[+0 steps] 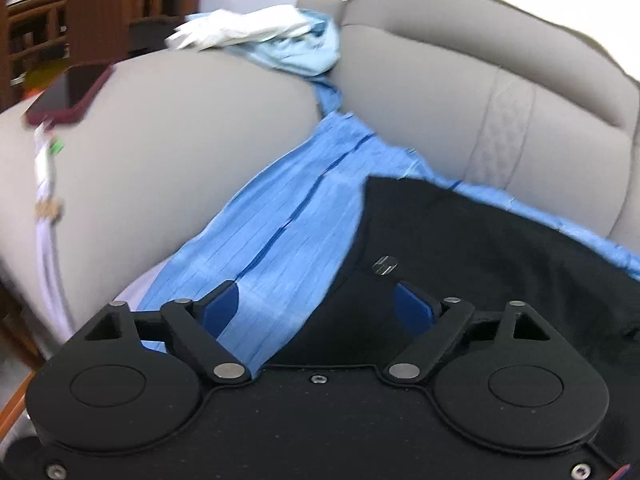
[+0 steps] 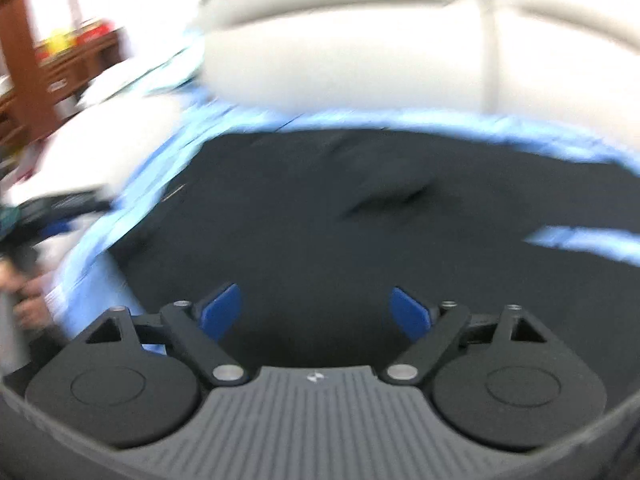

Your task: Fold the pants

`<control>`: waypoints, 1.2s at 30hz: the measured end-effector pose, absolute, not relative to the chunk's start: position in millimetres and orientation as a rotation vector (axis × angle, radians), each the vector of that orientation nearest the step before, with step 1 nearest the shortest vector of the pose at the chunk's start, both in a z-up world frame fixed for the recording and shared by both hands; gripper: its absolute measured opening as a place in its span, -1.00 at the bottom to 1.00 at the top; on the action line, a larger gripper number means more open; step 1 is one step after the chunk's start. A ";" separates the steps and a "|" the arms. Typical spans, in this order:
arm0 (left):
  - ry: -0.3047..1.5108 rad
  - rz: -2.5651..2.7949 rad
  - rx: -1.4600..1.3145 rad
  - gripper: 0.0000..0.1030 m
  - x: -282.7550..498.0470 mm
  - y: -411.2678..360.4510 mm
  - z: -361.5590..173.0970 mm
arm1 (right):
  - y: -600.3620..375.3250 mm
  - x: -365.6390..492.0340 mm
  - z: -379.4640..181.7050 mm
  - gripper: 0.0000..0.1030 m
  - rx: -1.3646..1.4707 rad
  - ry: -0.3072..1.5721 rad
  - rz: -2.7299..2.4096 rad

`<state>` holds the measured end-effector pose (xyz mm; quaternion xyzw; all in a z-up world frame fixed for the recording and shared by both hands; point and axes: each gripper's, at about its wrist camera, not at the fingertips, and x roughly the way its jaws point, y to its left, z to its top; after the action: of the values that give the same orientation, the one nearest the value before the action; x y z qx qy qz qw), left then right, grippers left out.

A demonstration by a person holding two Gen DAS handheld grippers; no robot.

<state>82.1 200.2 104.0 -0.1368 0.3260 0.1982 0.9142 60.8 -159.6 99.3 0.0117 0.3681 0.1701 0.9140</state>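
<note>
Black pants [image 1: 480, 248] lie flat on a light blue striped cloth [image 1: 280, 224] spread over a grey sofa seat. A small silver logo [image 1: 385, 266] marks their near left corner. My left gripper [image 1: 316, 308] is open and empty, just above that corner, straddling the pants' left edge. In the blurred right wrist view the pants [image 2: 340, 240] fill the middle, with the blue cloth [image 2: 132, 200] around them. My right gripper [image 2: 316, 312] is open and empty over the pants' near part. The left gripper [image 2: 60, 208] shows at the far left of that view.
A dark red phone [image 1: 68, 94] with a white cable [image 1: 46, 184] lies on the sofa armrest [image 1: 160, 140] at left. White and pale blue clothes [image 1: 260, 36] are piled at the back. The grey sofa backrest [image 1: 500, 80] rises behind. Wooden shelves [image 1: 36, 24] stand far left.
</note>
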 end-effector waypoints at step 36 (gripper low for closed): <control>1.013 0.606 -0.376 0.99 418.7 192.8 24.9 | -417.8 502.4 -11.2 1.00 0.226 1.171 -0.593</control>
<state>418.7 192.8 24.9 -0.1761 0.4749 0.2842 0.8141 502.4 -417.8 -11.2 0.1049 0.5431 -0.2749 0.7864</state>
